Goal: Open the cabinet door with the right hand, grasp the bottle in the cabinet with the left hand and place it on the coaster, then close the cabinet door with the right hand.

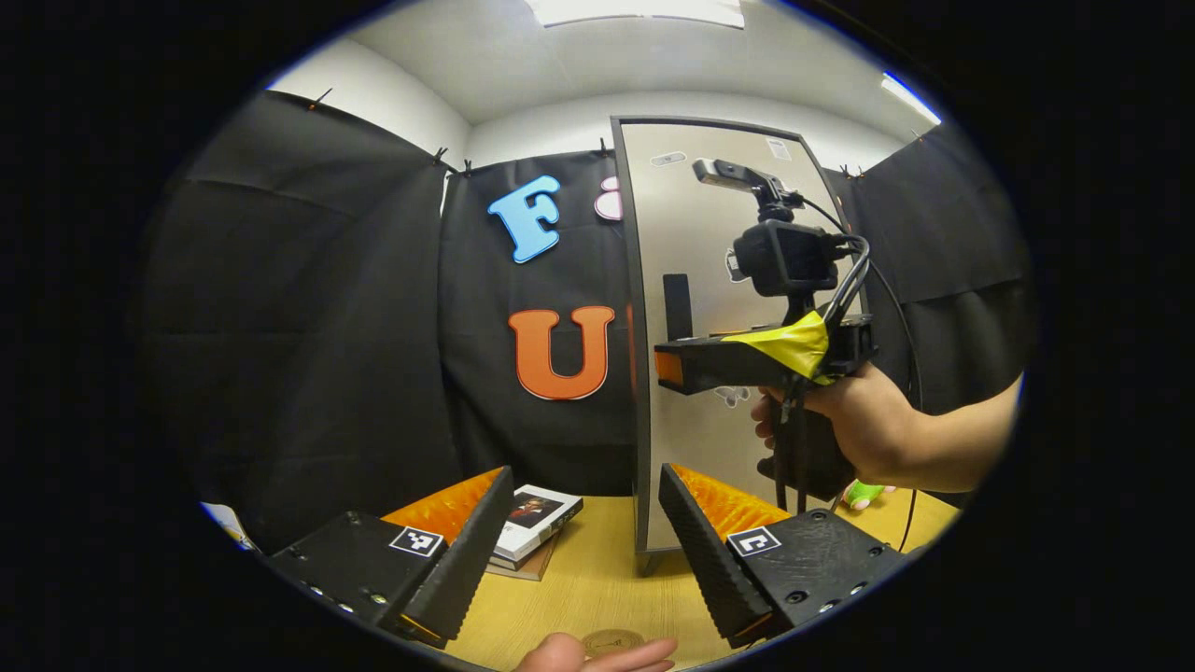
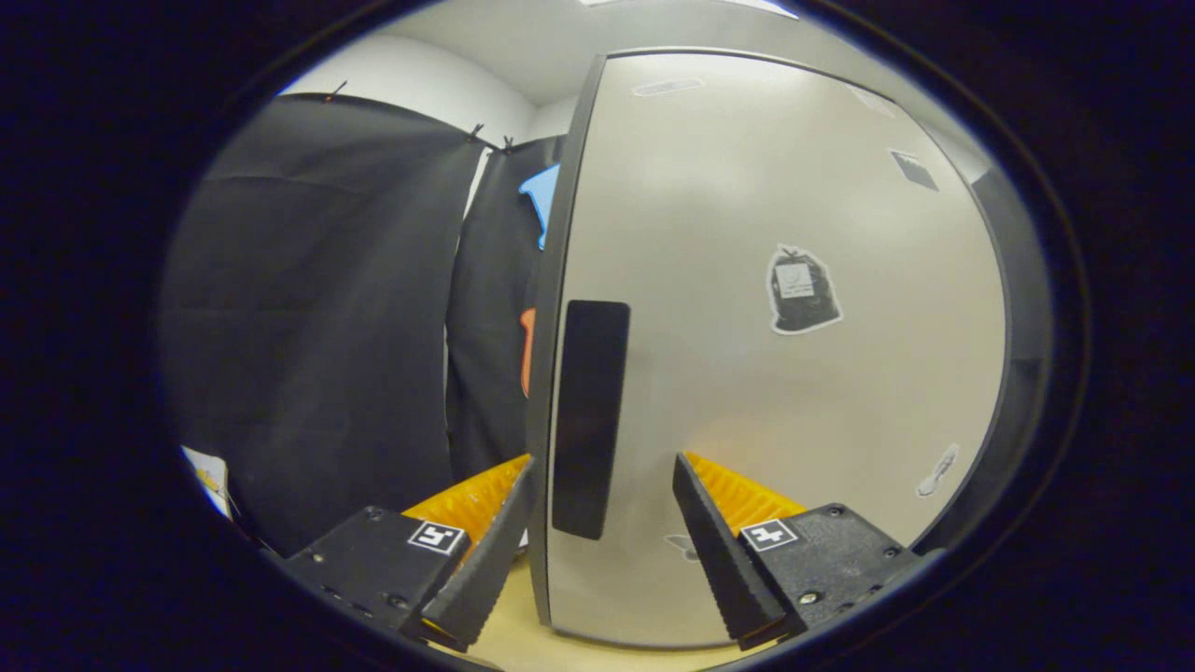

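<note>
Door (image 2: 747, 373) closed; right gripper (image 2: 602, 551), jaws spread, straddles the dark handle (image 2: 590, 420); advise squarer seating before pinching, while left gripper (image 1: 583, 551) waits open.

table (image 1: 597, 579): wood | books (image 1: 534, 523), cabinet (image 1: 709, 448), coaster (image 1: 611, 641), toy (image 1: 864, 493)

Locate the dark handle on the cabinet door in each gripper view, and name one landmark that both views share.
Left gripper view: the handle is a small dark bar near the cabinet door's left edge, at mid-frame, just left of the right gripper.
Right gripper view: the handle is a tall dark bar left of centre, standing above the gap between the open gripper's fingers.
Shared landmark: the door's dark left edge frame.
</note>
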Available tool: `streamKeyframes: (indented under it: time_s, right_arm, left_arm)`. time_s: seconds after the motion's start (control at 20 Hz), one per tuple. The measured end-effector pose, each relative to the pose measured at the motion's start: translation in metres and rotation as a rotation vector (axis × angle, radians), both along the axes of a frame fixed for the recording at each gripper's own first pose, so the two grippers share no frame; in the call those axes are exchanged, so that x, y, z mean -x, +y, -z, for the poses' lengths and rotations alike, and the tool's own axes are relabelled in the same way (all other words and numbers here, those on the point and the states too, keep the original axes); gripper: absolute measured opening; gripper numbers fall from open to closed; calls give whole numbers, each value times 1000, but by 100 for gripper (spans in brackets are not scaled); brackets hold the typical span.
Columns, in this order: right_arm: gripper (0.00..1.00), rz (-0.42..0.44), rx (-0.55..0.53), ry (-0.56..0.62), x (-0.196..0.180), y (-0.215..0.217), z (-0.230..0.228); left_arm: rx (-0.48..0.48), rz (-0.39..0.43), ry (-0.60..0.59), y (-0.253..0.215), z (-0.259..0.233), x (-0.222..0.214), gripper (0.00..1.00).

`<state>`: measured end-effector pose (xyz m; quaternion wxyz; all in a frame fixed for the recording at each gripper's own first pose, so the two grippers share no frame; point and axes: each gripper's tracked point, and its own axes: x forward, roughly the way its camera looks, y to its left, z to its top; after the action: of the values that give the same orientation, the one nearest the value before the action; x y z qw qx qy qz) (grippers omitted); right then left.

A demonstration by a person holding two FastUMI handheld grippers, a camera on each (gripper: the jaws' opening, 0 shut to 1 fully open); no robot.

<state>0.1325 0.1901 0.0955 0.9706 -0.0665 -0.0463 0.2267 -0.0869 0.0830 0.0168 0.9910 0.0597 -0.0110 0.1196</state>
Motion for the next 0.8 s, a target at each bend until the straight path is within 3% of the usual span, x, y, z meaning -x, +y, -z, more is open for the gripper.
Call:
streamKeyframes:
  time_s: [0.1, 0.15, 0.2, 0.25, 0.5, 0.8]
  right_arm:
    - [81, -11, 12, 42, -3, 9, 7]
    - [61, 25, 6, 43, -7, 2, 6]
    - [51, 23, -19, 56, -7, 2, 6]
    - [34, 28, -21, 59, -8, 2, 5]
    - [23, 13, -20, 87, -3, 2, 7]
    - [20, -36, -25, 118, 33, -7, 8]
  left_arm:
    - [6, -9, 2, 5, 2, 4, 94]
    - [8, -13, 2, 7, 4, 5, 94]
    - [9, -18, 2, 10, 5, 6, 94]
    - [11, -24, 3, 13, 5, 8, 94]
    - [15, -45, -4, 24, 5, 12, 94]
    - [40, -52, 3, 34, 12, 20, 94]
